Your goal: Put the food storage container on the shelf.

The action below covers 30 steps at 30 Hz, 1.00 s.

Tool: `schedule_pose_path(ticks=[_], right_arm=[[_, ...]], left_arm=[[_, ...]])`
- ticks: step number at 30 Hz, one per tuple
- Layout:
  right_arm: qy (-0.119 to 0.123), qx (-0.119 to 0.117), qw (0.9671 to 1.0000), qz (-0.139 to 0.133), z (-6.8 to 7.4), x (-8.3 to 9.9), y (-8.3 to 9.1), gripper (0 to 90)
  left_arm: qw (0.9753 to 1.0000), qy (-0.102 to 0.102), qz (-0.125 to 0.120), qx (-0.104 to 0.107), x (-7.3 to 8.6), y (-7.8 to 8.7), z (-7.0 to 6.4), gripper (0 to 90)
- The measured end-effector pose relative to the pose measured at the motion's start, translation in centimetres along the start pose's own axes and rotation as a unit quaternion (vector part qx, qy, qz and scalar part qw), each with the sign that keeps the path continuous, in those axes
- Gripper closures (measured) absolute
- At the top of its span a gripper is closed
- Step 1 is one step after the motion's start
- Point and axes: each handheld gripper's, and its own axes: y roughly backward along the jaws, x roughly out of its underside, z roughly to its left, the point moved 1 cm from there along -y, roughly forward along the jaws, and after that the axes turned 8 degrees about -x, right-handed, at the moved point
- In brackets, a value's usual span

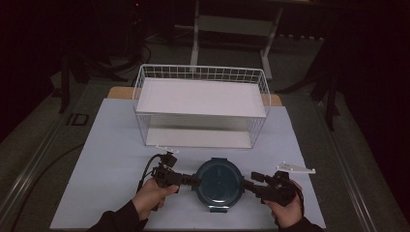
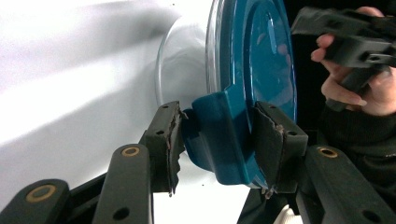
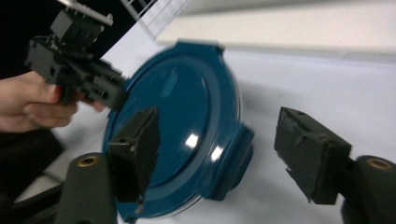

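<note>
A white wire basket [image 1: 200,106] stands on the table [image 1: 111,159], toward its far edge, open side facing the near edge. Inside the basket, a white upper shelf [image 1: 200,96] sits above a white lower panel [image 1: 198,137]. Beyond the basket, on the dark floor, stands a pale metal frame [image 1: 232,29]. Left of the basket, beside the table, lies a small dark rectangular object [image 1: 78,119].

A glossy teal plastic lid [image 2: 252,70] is catching highlights over a clear, glass-like bowl [image 2: 184,65], while the left tool [image 2: 219,140] is showing matt black plastic and worn, rough pads [image 2: 273,140]. A white wire basket [image 1: 200,104] is sitting on the smooth, matt pale table [image 1: 111,145].
</note>
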Motion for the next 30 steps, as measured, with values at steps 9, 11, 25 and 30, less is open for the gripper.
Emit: schedule_pose_path(ticks=[9, 11, 25, 30], right_arm=[[-0.074, -0.042, 0.9955, 0.041, -1.9, 0.6, -0.5, 44.0], [-0.088, -0.058, 0.9934, 0.044, -2.3, 0.8, -0.6, 47.4], [-0.122, -0.114, 0.9828, 0.078, -2.8, 1.4, -1.4, 55.3], [-0.132, -0.122, 0.9812, 0.071, -2.6, 1.5, -1.6, 56.1]], left_arm=[[0.9997, -0.023, -0.009, 0.001, 0.5, 0.3, -0.3, 54.9], [0.9995, -0.028, -0.011, 0.002, 0.6, 0.3, -0.3, 55.0], [0.9991, -0.033, -0.028, 0.006, 1.3, 0.4, -0.6, 55.7], [0.9993, -0.019, -0.032, 0.004, 1.9, 0.5, -0.4, 55.2]])
